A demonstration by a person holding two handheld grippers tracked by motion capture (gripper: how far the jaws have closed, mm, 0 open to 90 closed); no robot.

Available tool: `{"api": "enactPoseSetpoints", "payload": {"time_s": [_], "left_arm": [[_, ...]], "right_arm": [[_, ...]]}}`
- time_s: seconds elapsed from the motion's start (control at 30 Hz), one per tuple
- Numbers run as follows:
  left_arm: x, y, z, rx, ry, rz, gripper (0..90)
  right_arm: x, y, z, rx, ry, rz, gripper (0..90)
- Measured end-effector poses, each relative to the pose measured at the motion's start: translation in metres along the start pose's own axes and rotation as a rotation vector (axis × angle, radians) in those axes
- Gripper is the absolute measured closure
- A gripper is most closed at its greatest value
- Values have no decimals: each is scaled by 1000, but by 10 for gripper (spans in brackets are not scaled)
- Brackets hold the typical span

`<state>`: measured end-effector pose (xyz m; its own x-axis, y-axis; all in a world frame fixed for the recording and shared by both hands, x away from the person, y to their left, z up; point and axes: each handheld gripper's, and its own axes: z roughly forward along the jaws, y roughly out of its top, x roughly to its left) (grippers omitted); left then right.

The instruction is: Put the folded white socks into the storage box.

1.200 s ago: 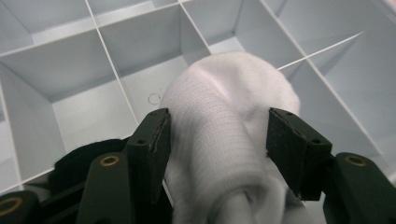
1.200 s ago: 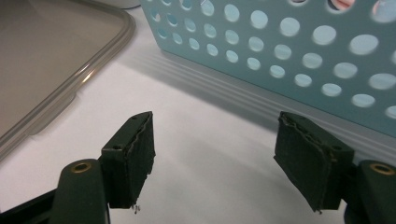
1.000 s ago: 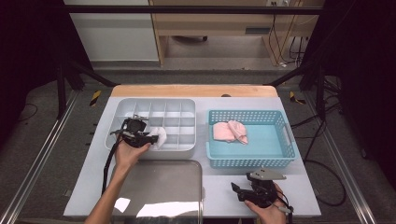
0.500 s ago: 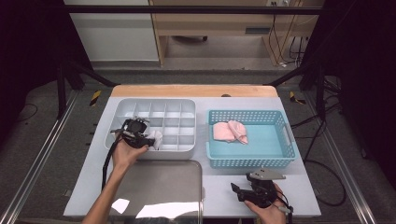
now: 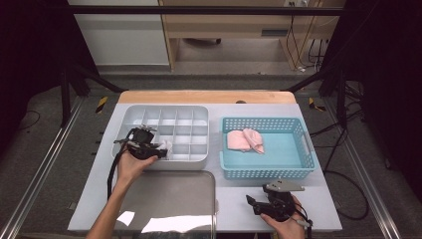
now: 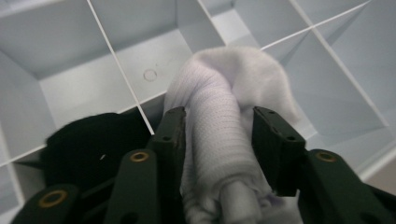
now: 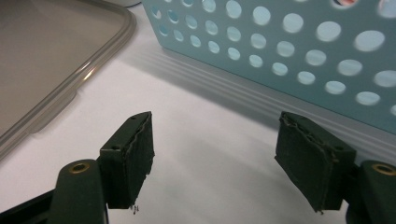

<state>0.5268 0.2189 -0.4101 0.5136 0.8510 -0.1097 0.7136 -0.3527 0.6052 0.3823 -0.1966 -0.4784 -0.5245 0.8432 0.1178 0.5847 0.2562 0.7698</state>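
Since a second ago your left gripper (image 5: 160, 149) has drawn back a little toward the near-left part of the divided organizer (image 5: 196, 115), and its fingers (image 6: 173, 133) have just been opening with the white sock (image 6: 224, 126) between them. In the left gripper view the rolled sock sits between the two black fingers; the left one lies against the fabric, while the right one stands just beside it with a sliver of gap, so your hold looks released rather than clenched. The sock rests in a near-row compartment of the organizer, bulging up over the divider walls. A dark item (image 6: 88, 144) fills the compartment just to the left in that view.

Your right gripper (image 5: 256, 204) has kept its place on the white surface (image 5: 234, 199) near the front edge, in front of the blue basket (image 5: 298, 172). Its fingers (image 7: 130, 154) are spread wide with nothing between them, hovering above the bare surface, the basket's perforated wall just ahead and the clear lid (image 5: 169, 199) to the left. Pink folded cloth (image 5: 244, 140) lies inside the basket, towards its far-left corner.
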Motion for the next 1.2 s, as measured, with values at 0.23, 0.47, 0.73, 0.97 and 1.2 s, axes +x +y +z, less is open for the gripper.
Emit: {"api": "enactPoseSetpoints", "payload": {"time_s": [0.23,0.47,0.73,0.97,1.2], "left_arm": [[-1,-7,-5,-22,15,-6,693],[2,-7,6,35,22,-15,738],[1,-7,2,2,6,-3,685],[-7,3,-2,-93,-5,25,522],[-7,3,16,-36,48,7,656]], "right_arm": [[0,0,-1,1,-1,8,280],[1,-1,1,5,2,-4,281],[2,0,2,8,8,3,280],[1,0,1,3,10,1,281],[0,0,1,5,10,0,281]]}}
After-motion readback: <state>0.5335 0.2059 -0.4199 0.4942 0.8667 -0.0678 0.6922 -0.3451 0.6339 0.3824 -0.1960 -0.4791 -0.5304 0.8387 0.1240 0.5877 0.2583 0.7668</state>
